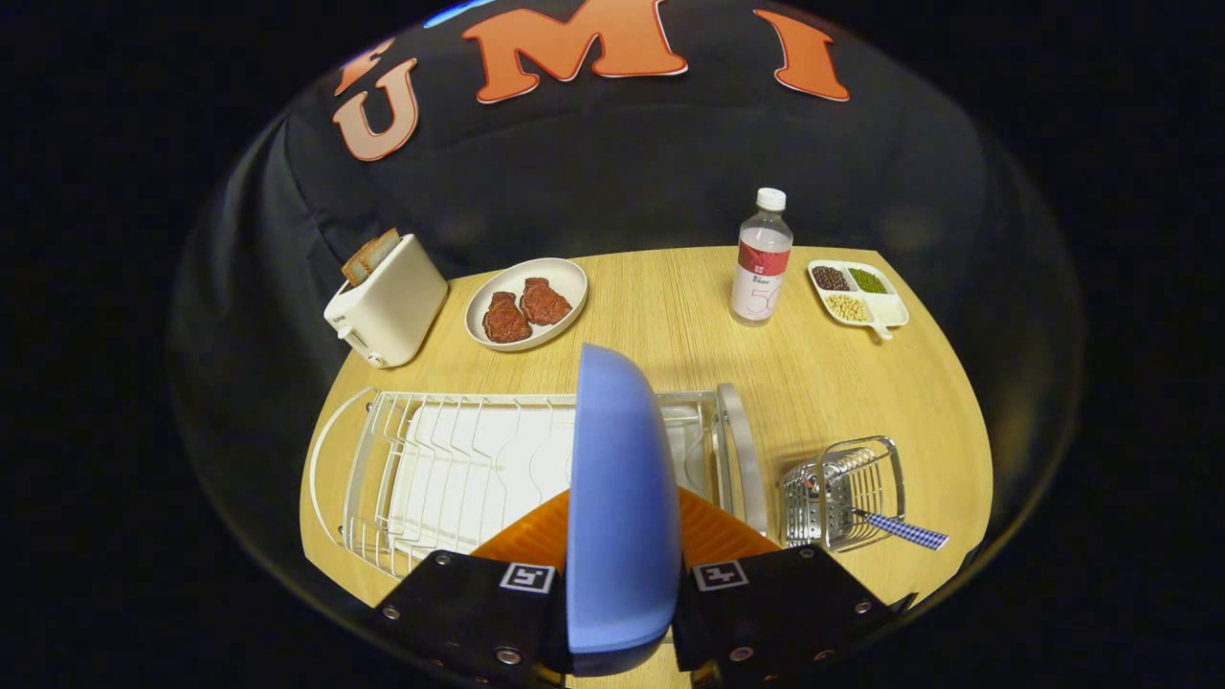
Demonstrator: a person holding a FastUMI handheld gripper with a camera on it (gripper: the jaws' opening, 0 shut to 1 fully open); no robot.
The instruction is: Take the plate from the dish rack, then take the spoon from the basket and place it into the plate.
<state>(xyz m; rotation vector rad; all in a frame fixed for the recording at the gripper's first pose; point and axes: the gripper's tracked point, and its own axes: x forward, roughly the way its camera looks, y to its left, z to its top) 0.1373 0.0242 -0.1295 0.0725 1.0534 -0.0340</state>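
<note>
At the bottom centre of the frame the gripper [622, 603] has its two fingers clamped on the blue plate [617, 498], which stands on edge between them above the white dish rack [450, 469] at lower left. The first step looks nearly complete: the plate seems lifted out of the rack, though contact at its hidden lower edge cannot be judged. The next move calls for setting it flat on bare table [823, 383], then reaching the spoon [904, 531], its checked handle sticking out of the wire basket [847, 488] at lower right.
</note>
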